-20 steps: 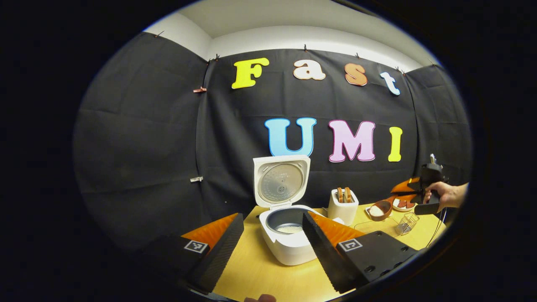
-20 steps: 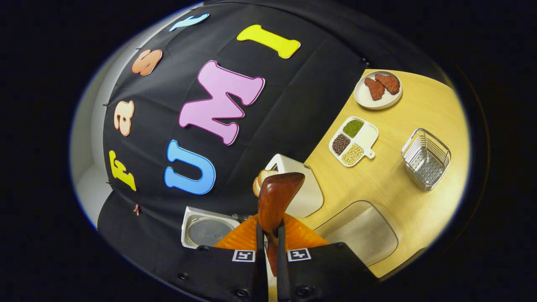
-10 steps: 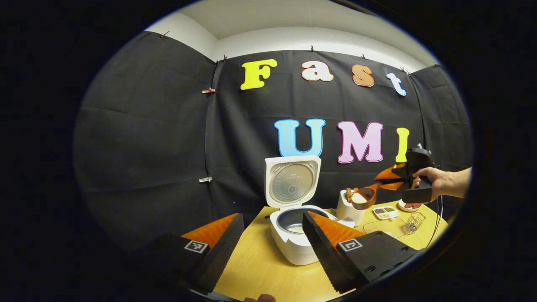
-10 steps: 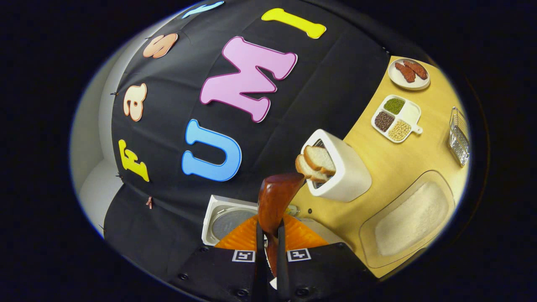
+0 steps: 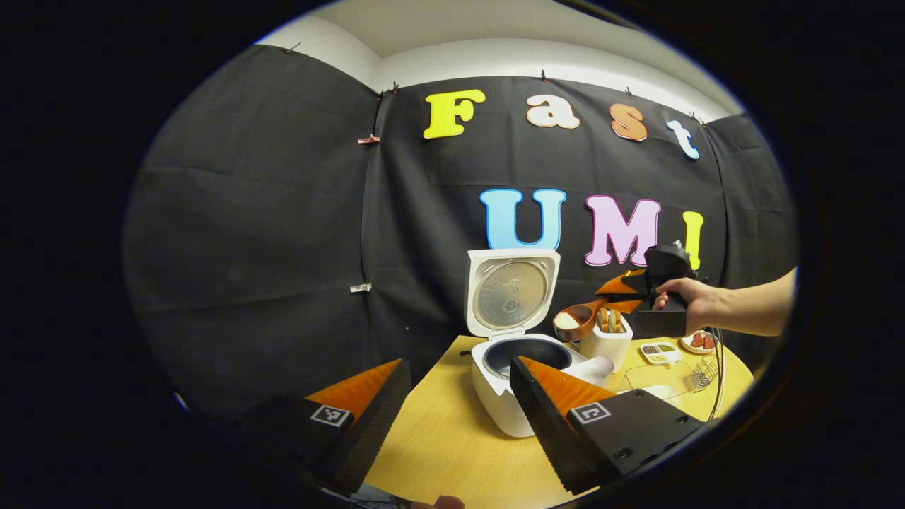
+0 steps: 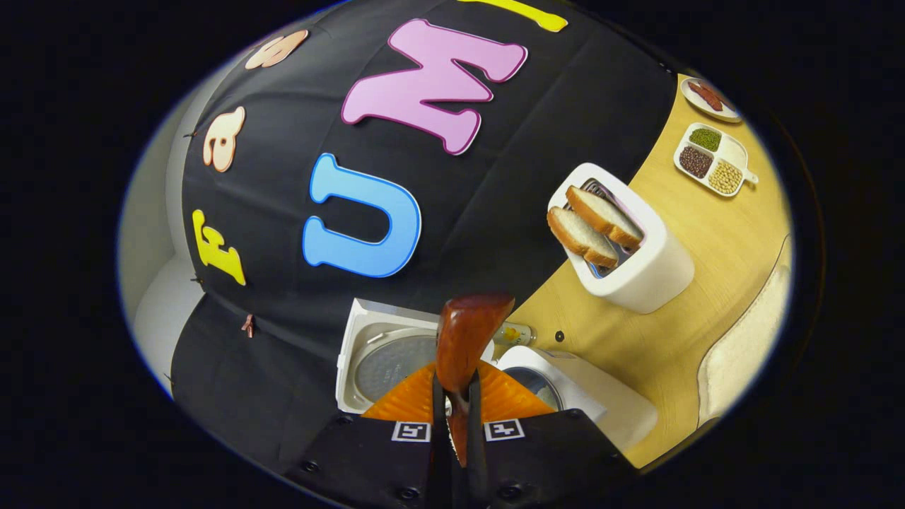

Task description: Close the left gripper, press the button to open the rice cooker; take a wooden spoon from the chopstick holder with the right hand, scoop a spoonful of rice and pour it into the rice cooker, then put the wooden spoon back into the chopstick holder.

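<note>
The right tool [image 6: 453, 417] is clamped on the handle of the wooden spoon [image 5: 576, 320], whose rice-filled bowl is held just above the open rice cooker [image 5: 515, 378] on the worktop [image 5: 445, 452]. The left tool [image 5: 459, 403] is held wide open, gripping nothing, in front of the cooker.

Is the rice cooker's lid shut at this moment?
No, the rice cooker stands with its lid raised upright, the inner pot exposed.

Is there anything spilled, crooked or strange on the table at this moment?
No spill is visible. One oddity: the white holder beside the rice cooker carries two bread slices, like a toaster.
</note>
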